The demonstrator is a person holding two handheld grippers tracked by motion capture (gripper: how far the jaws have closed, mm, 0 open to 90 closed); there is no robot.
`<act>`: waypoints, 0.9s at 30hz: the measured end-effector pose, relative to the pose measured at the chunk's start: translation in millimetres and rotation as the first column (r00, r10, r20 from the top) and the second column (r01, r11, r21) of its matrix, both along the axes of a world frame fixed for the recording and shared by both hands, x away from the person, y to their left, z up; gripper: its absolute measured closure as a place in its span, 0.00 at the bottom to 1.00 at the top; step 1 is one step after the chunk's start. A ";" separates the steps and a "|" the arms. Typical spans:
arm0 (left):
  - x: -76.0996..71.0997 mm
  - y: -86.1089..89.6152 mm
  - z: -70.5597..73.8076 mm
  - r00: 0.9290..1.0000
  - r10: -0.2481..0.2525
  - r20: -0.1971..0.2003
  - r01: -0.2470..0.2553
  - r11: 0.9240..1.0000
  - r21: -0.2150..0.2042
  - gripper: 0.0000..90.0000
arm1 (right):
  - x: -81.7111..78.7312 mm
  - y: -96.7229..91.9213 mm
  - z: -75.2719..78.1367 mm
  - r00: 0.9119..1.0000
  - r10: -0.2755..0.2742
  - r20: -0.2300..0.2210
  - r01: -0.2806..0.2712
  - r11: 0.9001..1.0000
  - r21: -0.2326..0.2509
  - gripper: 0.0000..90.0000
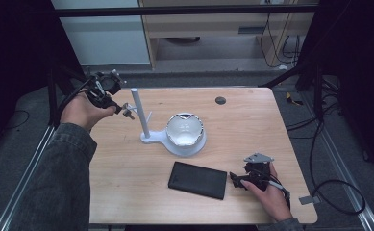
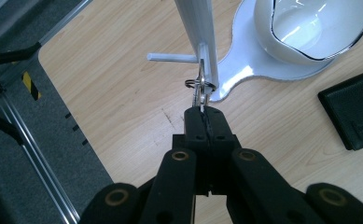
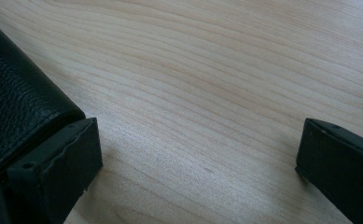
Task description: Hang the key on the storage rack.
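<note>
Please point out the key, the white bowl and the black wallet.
key (image 2: 201,88), left gripper view, on its metal blade.
white bowl (image 1: 184,129), high view, on its inner wall.
black wallet (image 1: 198,180), high view, on its top face.

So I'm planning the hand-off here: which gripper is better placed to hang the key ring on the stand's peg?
Left. The left gripper is shut on the key, whose ring already sits at a peg on the white stand. The right gripper rests open by the black wallet, far off.
</note>
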State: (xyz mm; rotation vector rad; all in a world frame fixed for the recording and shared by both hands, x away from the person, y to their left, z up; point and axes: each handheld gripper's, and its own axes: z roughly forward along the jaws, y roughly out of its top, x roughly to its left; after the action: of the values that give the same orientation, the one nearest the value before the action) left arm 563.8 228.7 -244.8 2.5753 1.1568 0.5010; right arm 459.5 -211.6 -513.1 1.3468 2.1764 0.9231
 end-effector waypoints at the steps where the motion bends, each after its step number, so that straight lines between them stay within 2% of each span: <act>1: 0.0 0.0 0.0 1.000 0.000 0.000 0.000 1.000 0.000 1.00 | 0.0 0.0 0.0 1.000 0.000 0.000 0.000 1.000 0.000 0.00; 9: 2.0 -2.8 -5.0 1.000 -0.006 0.000 0.006 1.000 0.000 0.98 | 0.0 0.1 0.0 1.000 -0.001 0.000 0.001 1.000 0.001 0.00; 11: -3.8 0.3 -1.4 0.999 0.001 0.051 0.000 1.000 -0.025 0.96 | 0.0 0.0 0.0 1.000 0.000 0.000 0.000 1.000 0.000 0.00; 13: -11.7 3.0 1.0 0.997 -0.011 0.075 0.013 1.000 -0.026 0.92 | 0.0 0.0 0.0 1.000 0.000 0.000 0.000 1.000 0.000 0.00; 15: -20.1 5.7 2.0 0.993 -0.011 0.120 0.016 0.999 -0.043 0.85 | 0.0 0.0 0.0 1.000 0.000 0.000 0.000 1.000 0.000 0.00; 18: -32.2 10.6 0.8 0.986 -0.015 0.166 0.028 0.997 -0.076 0.80 | 0.1 0.0 0.0 1.000 0.000 0.000 0.000 1.000 -0.001 0.00; 21: -43.8 10.8 -6.9 0.982 -0.036 0.185 0.054 0.994 -0.094 0.72 | 0.1 -0.1 0.2 1.000 0.002 -0.001 -0.002 1.000 -0.002 0.00; 24: -55.2 7.6 -20.7 0.979 -0.052 0.200 0.075 0.991 -0.111 0.69 | 0.2 0.0 0.2 1.000 0.001 -0.001 -0.001 1.000 0.001 0.00; 27: -65.4 1.7 -35.1 0.974 -0.073 0.215 0.098 0.989 -0.110 0.63 | 0.3 0.0 0.1 1.000 0.001 0.000 -0.001 1.000 -0.001 0.00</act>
State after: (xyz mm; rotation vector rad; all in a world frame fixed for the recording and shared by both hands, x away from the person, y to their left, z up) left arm 498.4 230.4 -279.9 2.3909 0.9695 0.6455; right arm 459.7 -211.6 -513.1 1.3453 2.1777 0.9226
